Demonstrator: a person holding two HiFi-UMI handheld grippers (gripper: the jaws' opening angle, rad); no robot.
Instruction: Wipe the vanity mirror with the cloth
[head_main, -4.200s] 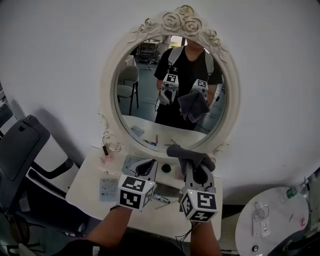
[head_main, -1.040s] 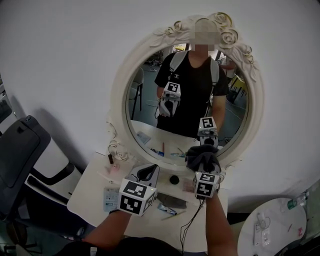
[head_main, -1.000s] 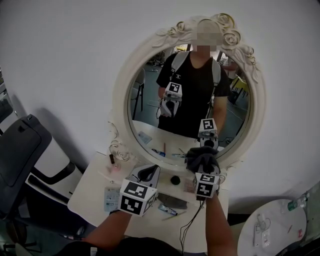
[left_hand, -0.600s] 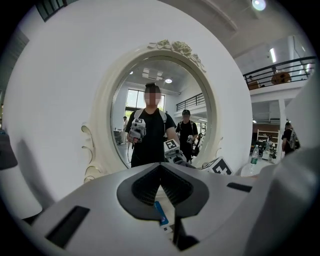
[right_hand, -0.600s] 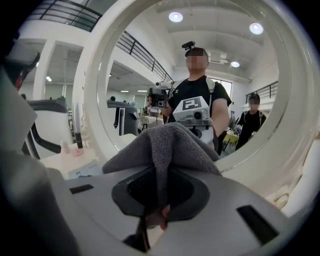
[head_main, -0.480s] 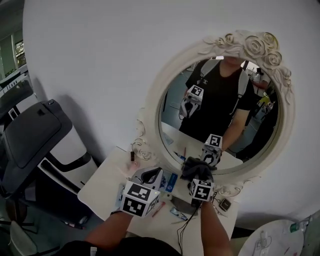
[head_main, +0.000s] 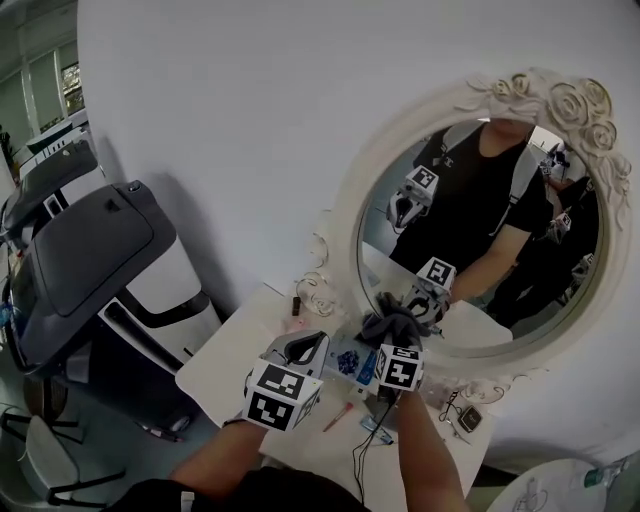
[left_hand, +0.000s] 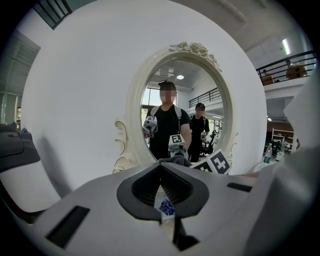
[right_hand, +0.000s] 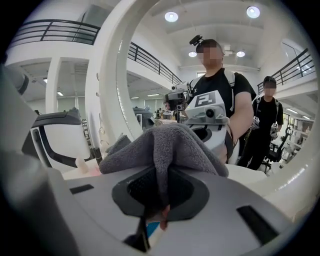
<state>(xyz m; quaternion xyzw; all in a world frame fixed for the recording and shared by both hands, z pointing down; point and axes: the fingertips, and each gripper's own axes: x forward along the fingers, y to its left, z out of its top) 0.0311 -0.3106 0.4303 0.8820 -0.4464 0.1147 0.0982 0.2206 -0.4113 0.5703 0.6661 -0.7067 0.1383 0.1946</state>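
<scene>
Right gripper view: my right tongs (right_hand: 160, 192) clenched on a fold of the grey cloth (right_hand: 165, 142) | soft, light, floppy; best gripped bunched | frame centre, by the mirror (head_main: 500, 230) lower rim | left tongs (left_hand: 160, 167) closed, empty.

Plain white wall (head_main: 220, 120) behind a white table (head_main: 228, 366), grey chair (head_main: 90, 250) at left.

oval vanity mirror (head_main: 483, 215), white frame; grey cloth (head_main: 392, 325) bunched at its lower rim

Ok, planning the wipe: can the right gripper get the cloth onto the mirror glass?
Probably yes: the right gripper, shut on the cloth, sits by the lower edge of the mirror, with nothing between.
</scene>
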